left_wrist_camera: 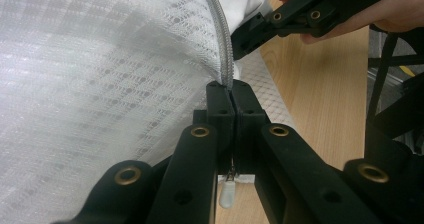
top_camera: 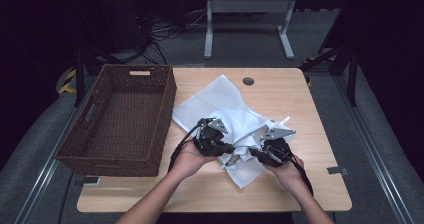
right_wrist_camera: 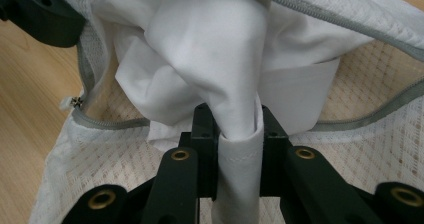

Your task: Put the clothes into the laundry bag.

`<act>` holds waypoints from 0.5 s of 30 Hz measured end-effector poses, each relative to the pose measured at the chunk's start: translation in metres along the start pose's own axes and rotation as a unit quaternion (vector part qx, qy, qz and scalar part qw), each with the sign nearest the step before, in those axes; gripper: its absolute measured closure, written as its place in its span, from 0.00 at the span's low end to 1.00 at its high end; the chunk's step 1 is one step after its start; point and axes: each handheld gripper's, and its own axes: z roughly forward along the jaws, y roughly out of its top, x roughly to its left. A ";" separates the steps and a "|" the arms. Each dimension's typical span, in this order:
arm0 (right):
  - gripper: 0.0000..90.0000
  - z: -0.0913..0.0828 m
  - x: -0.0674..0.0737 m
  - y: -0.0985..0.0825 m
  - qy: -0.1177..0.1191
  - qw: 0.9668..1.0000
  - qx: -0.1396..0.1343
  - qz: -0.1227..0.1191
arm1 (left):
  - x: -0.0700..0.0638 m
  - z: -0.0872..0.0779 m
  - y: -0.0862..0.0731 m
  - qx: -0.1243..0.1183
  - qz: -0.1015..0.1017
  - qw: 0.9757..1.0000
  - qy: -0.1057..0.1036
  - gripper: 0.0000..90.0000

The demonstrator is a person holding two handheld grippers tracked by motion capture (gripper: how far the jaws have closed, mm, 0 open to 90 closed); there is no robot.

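Mesh laundry bag (top_camera: 220, 101) lying on the bench (top_camera: 300, 104) beside the wicker basket (top_camera: 120, 119). My left gripper (left_wrist_camera: 231, 91) has its jaws clenched on the bag's grey zipper edge (left_wrist_camera: 224, 49); my right gripper (right_wrist_camera: 235, 129) has its jaws grasping a fold of white cloth (right_wrist_camera: 215, 44) at the bag's opening

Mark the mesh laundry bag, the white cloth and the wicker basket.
mesh laundry bag (top_camera: 212, 96): high view, flat far corner of the mesh.
white cloth (right_wrist_camera: 215, 49): right gripper view, bunched fold above the jaws.
wicker basket (top_camera: 165, 109): high view, right side wall.
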 end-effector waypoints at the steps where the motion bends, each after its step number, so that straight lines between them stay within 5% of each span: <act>1: 0.84 0.000 0.000 0.001 0.001 1.000 -0.002 0.000 | 0.000 0.000 0.000 0.000 -0.002 1.000 -0.001 0.99; 15: 0.84 0.013 0.007 0.020 0.008 1.000 -0.017 -0.008 | -0.002 -0.003 0.001 0.000 0.000 1.000 -0.001 0.99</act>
